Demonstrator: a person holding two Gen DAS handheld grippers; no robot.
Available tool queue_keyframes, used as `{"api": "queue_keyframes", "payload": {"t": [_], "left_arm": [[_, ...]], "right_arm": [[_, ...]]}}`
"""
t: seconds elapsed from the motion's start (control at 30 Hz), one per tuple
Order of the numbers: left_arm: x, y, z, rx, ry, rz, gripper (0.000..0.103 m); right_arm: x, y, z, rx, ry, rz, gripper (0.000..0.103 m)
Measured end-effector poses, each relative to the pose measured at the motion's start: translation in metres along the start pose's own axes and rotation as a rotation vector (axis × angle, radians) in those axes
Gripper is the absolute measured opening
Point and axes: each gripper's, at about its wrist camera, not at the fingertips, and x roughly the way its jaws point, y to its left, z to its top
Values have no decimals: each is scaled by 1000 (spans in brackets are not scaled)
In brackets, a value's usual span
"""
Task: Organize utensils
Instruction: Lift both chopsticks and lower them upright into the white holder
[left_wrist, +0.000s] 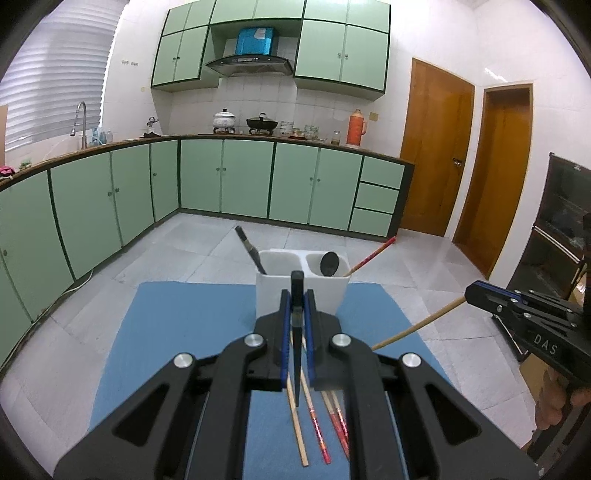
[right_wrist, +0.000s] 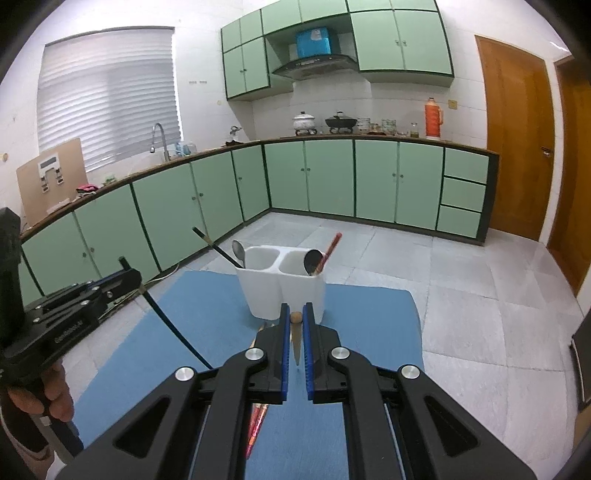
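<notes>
The left gripper (left_wrist: 297, 295) was clenched on a black chopstick (right_wrist: 173, 326), which ran slanted through its jaws above the blue mat (left_wrist: 184, 325). The right gripper (right_wrist: 295, 319) was clenched on a wooden chopstick (left_wrist: 417, 325), its rounded tip showing between the jaws. Both tongs hovered just near of the white two-compartment holder (right_wrist: 266, 295), which stood at the far edge of the mat. The left compartment held a black chopstick (right_wrist: 216, 245) and a metal spoon (right_wrist: 238, 251); the right held a dark spoon (right_wrist: 312, 260) and a red chopstick (right_wrist: 330, 249). Loose wooden and red chopsticks (left_wrist: 314, 417) lay on the mat nearer. Green cabinets (right_wrist: 332, 177) lined the far wall.
</notes>
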Motion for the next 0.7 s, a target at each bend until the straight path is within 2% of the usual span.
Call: {"api": "queue_keyframes", "payload": {"t": [0.3, 0.53, 0.7], "left_arm": [[-10, -2, 16, 2, -53, -17, 6], [-20, -9, 48, 5, -140, -30, 6], [-21, -12, 80, -1, -223, -32, 6]], "right_arm": [[-12, -2, 14, -21, -35, 13, 7], [-32, -4, 37, -21, -105, 43, 7], [-38, -2, 67, -41, -165, 47, 7]]}}
